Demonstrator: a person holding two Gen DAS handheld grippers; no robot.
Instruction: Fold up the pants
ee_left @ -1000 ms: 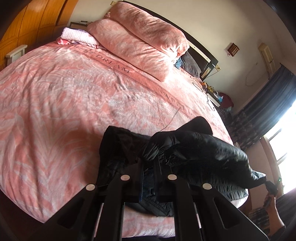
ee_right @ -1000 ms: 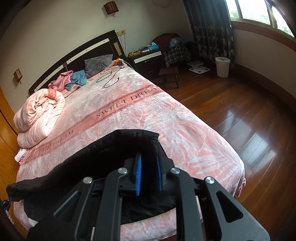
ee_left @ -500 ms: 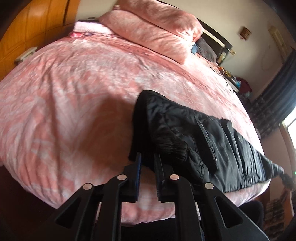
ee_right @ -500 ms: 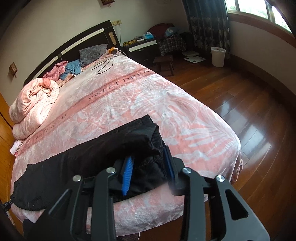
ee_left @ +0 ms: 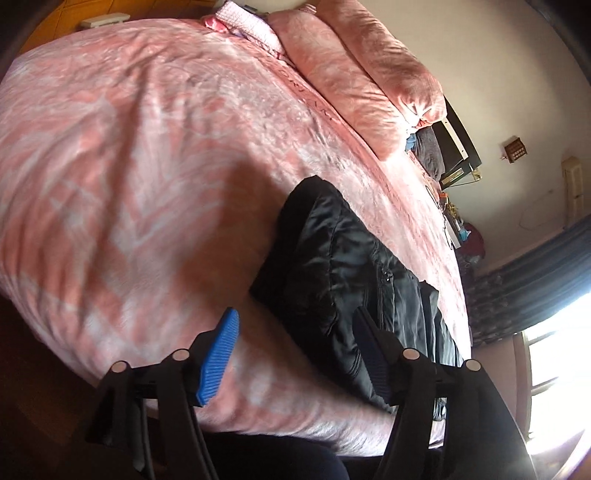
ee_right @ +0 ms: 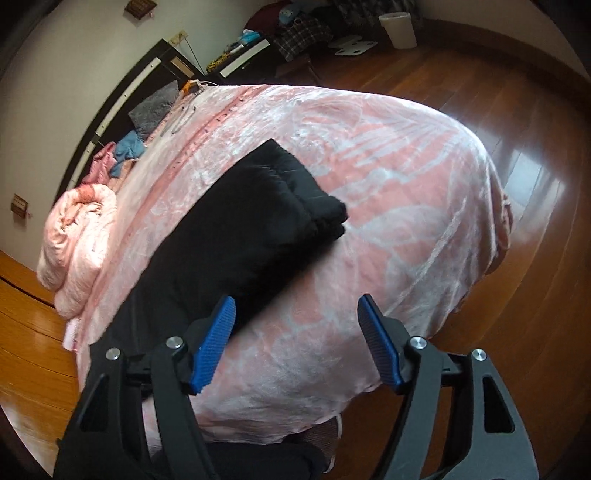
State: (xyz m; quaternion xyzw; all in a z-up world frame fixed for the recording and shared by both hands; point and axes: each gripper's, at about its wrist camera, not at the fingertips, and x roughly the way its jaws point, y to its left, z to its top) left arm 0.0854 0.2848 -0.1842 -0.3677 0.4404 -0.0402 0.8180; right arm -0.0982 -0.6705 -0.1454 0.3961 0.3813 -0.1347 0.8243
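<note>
There is one pair of black pants (ee_right: 236, 236), lying past the claws, up and to the left of the right claw's tips. One pink bed cover (ee_right: 388, 192) lies under both claws. There are two claws, the left claw (ee_left: 295, 332) and the right claw (ee_right: 297, 317). One white bin (ee_right: 400, 27) stands far off beyond the right claw. One rolled pink quilt (ee_right: 77, 243) sits far to its left.

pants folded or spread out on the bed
Folded lengthwise: the black pants lie as one long strip on the bed, leg ends stacked.
</note>
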